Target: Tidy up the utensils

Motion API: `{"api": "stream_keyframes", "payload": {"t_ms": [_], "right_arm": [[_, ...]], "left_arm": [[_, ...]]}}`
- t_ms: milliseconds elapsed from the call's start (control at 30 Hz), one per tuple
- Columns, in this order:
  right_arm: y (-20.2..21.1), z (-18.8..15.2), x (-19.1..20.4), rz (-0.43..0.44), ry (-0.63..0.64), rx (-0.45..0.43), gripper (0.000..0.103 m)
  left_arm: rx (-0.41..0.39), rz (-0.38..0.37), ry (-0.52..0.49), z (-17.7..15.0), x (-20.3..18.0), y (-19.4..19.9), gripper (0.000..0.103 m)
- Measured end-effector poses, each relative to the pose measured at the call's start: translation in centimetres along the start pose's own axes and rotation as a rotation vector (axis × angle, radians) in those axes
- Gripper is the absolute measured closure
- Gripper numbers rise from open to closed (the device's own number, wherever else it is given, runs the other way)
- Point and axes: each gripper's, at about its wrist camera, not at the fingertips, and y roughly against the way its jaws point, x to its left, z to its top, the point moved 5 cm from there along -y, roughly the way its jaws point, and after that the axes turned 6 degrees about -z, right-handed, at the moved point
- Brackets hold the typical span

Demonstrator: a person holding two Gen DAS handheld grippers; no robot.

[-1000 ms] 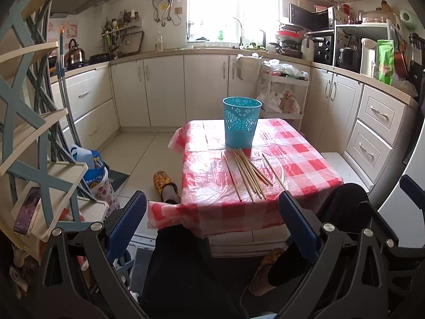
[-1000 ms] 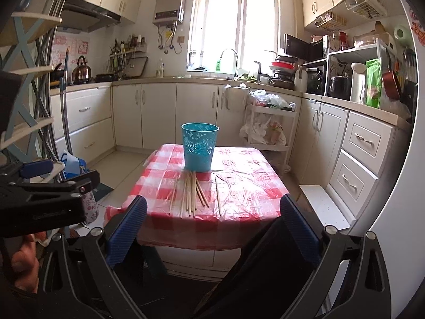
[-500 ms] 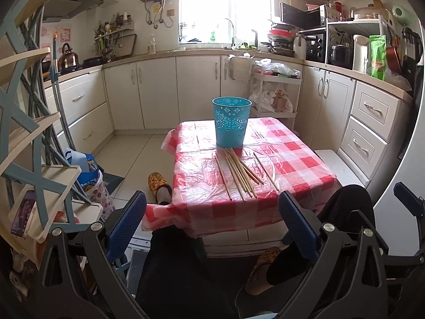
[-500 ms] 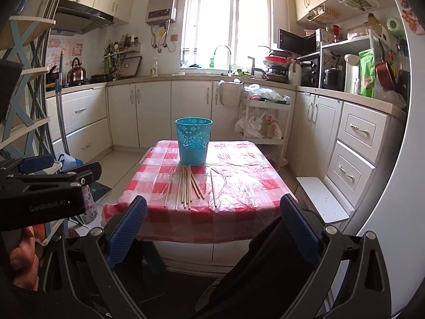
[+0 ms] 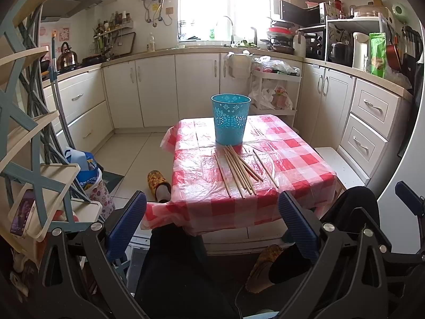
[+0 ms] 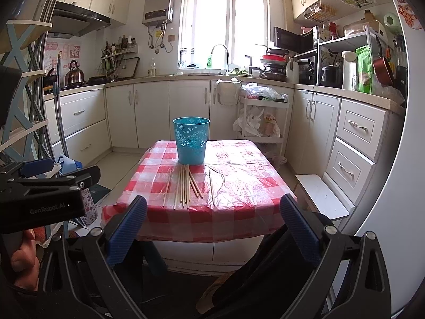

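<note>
Several wooden chopsticks [image 5: 240,168] lie side by side on a small table with a red-checked cloth [image 5: 292,159], in front of an upright blue perforated bin [image 5: 230,118]. They also show in the right wrist view: chopsticks [image 6: 186,186], bin [image 6: 191,140], cloth [image 6: 239,186]. My left gripper [image 5: 212,226] is open and empty, held short of the table's near edge. My right gripper [image 6: 209,228] is open and empty, also short of the near edge.
White cabinets [image 5: 159,90] line the back and right walls. A white step stool [image 6: 321,199] stands right of the table. A blue-and-cream shelf rack [image 5: 24,146] stands at the left, with bags [image 5: 90,175] on the floor. The person's legs and slippers [image 5: 158,183] are under the table.
Both grippers have moved a little closer to the table. The chopsticks and the bin have not moved. Both grippers stay open.
</note>
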Motion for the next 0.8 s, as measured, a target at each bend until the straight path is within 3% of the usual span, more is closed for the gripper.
{"api": "stream_keyframes", "payload": {"t_ms": [800], "right_arm": [[-0.02,-0.05,-0.19,-0.002,-0.001,0.001,0.007]], "left_arm": [[0.012,-0.002,0.000,-0.69,-0.18,-0.20,0.008]]}}
